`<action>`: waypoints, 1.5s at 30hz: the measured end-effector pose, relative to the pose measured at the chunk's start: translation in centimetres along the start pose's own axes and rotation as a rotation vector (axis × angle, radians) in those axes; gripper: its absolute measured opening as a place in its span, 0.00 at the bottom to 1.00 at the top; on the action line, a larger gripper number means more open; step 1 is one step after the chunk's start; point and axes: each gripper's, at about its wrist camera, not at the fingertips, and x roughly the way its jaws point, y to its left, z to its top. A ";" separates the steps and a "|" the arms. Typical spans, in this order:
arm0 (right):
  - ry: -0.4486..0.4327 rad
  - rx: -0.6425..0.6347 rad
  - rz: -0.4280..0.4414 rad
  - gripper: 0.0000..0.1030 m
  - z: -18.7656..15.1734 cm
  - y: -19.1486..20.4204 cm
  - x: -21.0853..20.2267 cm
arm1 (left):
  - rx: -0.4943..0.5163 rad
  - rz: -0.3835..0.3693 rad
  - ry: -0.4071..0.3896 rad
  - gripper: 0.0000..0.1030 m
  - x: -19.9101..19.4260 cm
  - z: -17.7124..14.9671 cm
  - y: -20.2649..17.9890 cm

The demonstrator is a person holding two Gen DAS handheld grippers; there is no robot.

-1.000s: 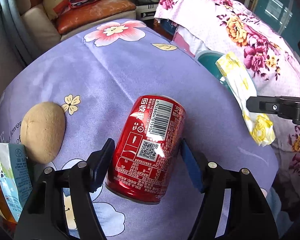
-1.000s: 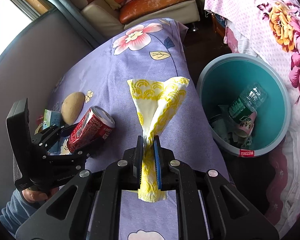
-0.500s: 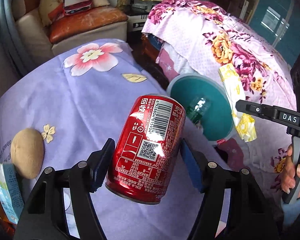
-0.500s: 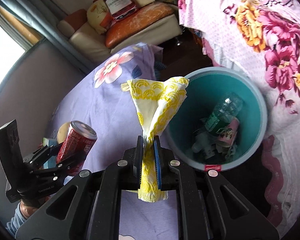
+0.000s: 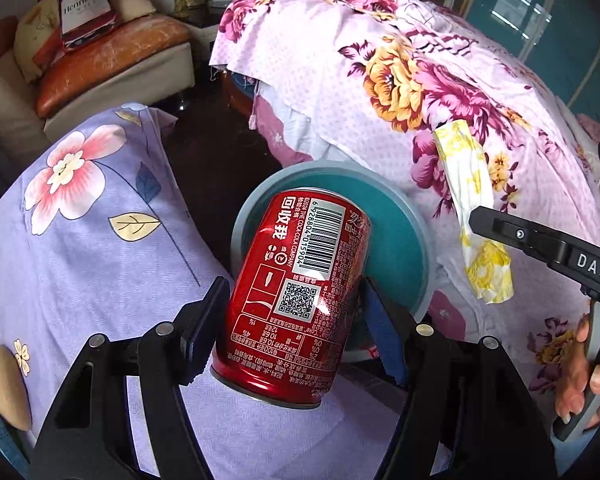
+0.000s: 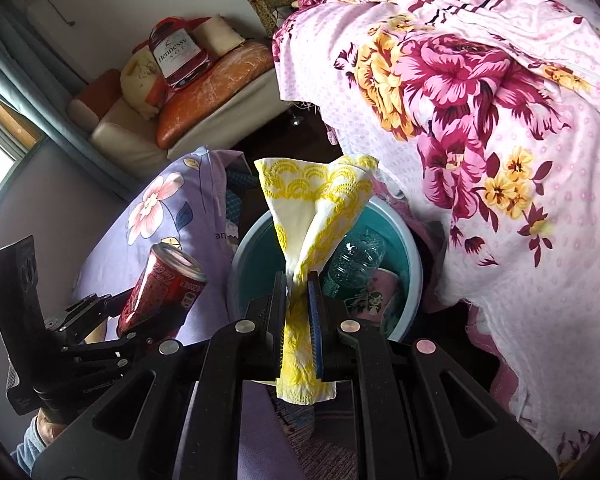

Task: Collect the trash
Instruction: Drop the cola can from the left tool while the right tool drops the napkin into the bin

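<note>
A red cola can (image 5: 300, 296) is clamped in my left gripper (image 5: 294, 312), held in the air at the table's edge in front of a teal bin (image 5: 416, 240). My right gripper (image 6: 298, 284) is shut on a yellow-and-white paper napkin (image 6: 316, 200), which fans out above the teal bin (image 6: 414, 264). In the right wrist view the can (image 6: 164, 284) and the left gripper (image 6: 118, 322) appear at the lower left. In the left wrist view the napkin (image 5: 468, 184) hangs at the right. A clear plastic bottle (image 6: 354, 256) and a pink wrapper (image 6: 376, 296) lie inside the bin.
A purple flowered cloth (image 5: 80, 248) covers the table at the left, with a tan round object (image 5: 6, 386) on it. A pink flowered sheet (image 5: 420, 92) drapes furniture right of the bin. A sofa with cushions (image 5: 100, 60) stands at the back. A hand (image 5: 584, 376) holds the right gripper's handle.
Both grippers have moved right, off the purple table toward the teal bin, each keeping its load. The bin now sits right behind the can and under the napkin.
</note>
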 end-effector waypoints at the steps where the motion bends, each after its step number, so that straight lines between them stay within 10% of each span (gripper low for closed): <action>1: 0.003 0.006 0.000 0.10 0.2 -0.3 0.2 | 0.001 0.001 0.006 0.66 0.4 0.2 -0.2; 26: 0.076 0.018 -0.054 0.14 -0.1 0.0 2.7 | -0.091 -0.007 0.002 0.88 0.3 -0.7 1.7; 35: 0.077 0.039 -0.072 0.54 -0.8 0.2 2.7 | -0.123 -0.014 -0.010 0.89 -1.2 -1.9 3.0; 45: 0.099 0.021 -0.059 0.71 -1.1 2.5 2.0 | -0.175 -0.005 -0.030 0.89 -3.7 -4.1 5.1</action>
